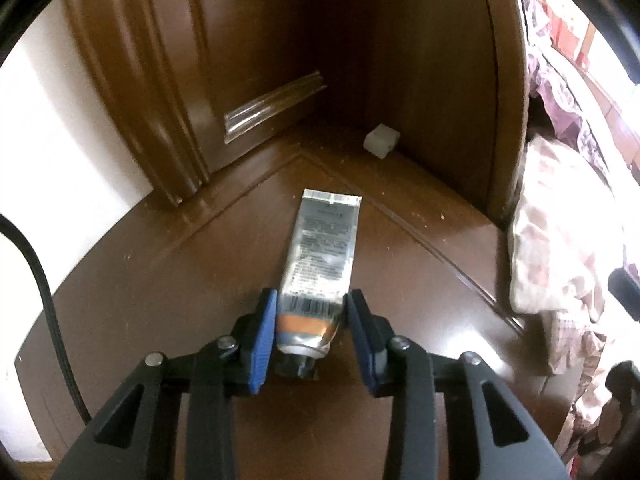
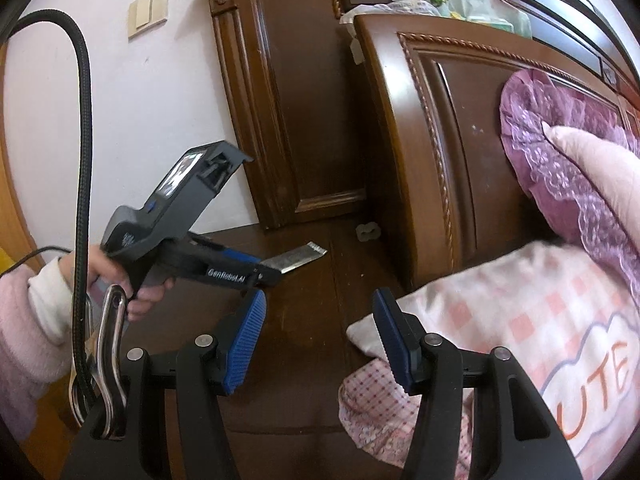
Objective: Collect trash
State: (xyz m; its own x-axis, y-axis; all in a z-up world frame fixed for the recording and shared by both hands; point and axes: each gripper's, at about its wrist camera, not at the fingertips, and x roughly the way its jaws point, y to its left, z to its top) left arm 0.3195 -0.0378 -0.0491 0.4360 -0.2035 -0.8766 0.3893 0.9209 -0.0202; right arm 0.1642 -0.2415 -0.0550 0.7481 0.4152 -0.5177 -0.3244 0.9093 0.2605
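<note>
Left wrist view: left gripper (image 1: 311, 312) sits low over the wooden nightstand top (image 1: 160, 300), blue pads either side of a squeezed-out cream tube (image 1: 320, 248) near its cap end. Left pad (image 1: 267, 320) looks to be touching the tube's edge; right pad has a thin gap, so jaws are around the tube but not yet clamped on it. Tube lies flat, crimped end pointing far toward the corner, black cap nearest the camera.

Step in hand, by my read: pickup of the tube as trash, w/ the squeeze not finished. Next move calls for closing fully onto the tube body, then a straight lift; the tube is flat and slick, so a grip close to the shoulder should hold better than one on the thin far end.

Other bits still on the top: a small white crumpled scrap (image 1: 381, 141) in the far right corner by the headboard (image 2: 440, 152), plus crumbs scattered about.

Right wrist view: person's left hand (image 2: 120, 280) holds its tool pitched steeply down, nose at the tube, pink sleeve and black cable (image 2: 82, 120) trailing behind. Right gripper (image 2: 320, 312) hangs back, near side, jaws apart and holding nothing, aimed over the nightstand edge w/ a checked pillow (image 2: 520, 320) at right.
</note>
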